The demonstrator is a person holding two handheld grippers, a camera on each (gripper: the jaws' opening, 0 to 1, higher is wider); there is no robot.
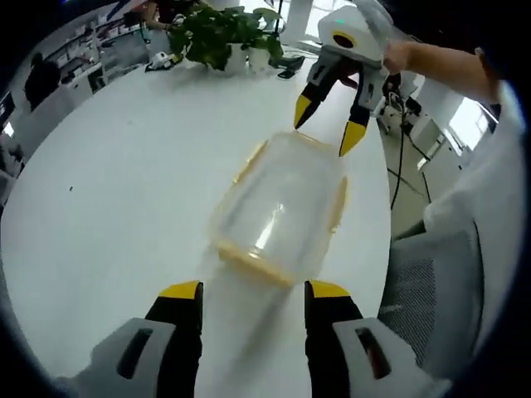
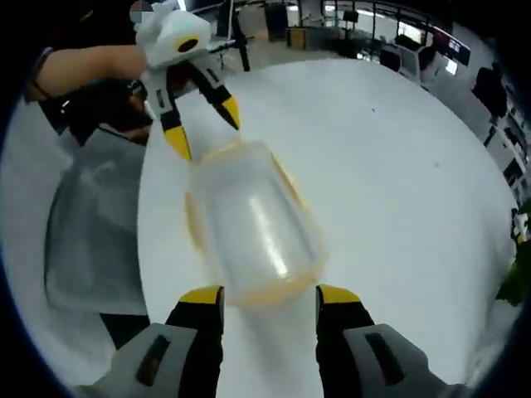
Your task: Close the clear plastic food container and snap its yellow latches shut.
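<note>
A clear plastic food container (image 1: 280,207) with yellow latches lies on the white table (image 1: 124,166), its lid on top. My left gripper (image 1: 253,292) is open, its yellow tips just short of the container's near end. At the far end hovers my right gripper (image 1: 330,126), open as well, tips pointing down at the rim. In the right gripper view the container (image 2: 253,228) lies ahead of my right gripper (image 2: 270,296), with the left gripper (image 2: 203,124) at its far end. A yellow latch (image 1: 338,203) runs along the container's side.
Potted green plants (image 1: 220,33) stand at the table's far edge. A grey mesh chair (image 1: 431,290) sits by the table's edge, seen also as the chair (image 2: 91,224). A person's arm (image 1: 440,66) holds the right gripper. Desks and screens (image 2: 406,37) stand beyond.
</note>
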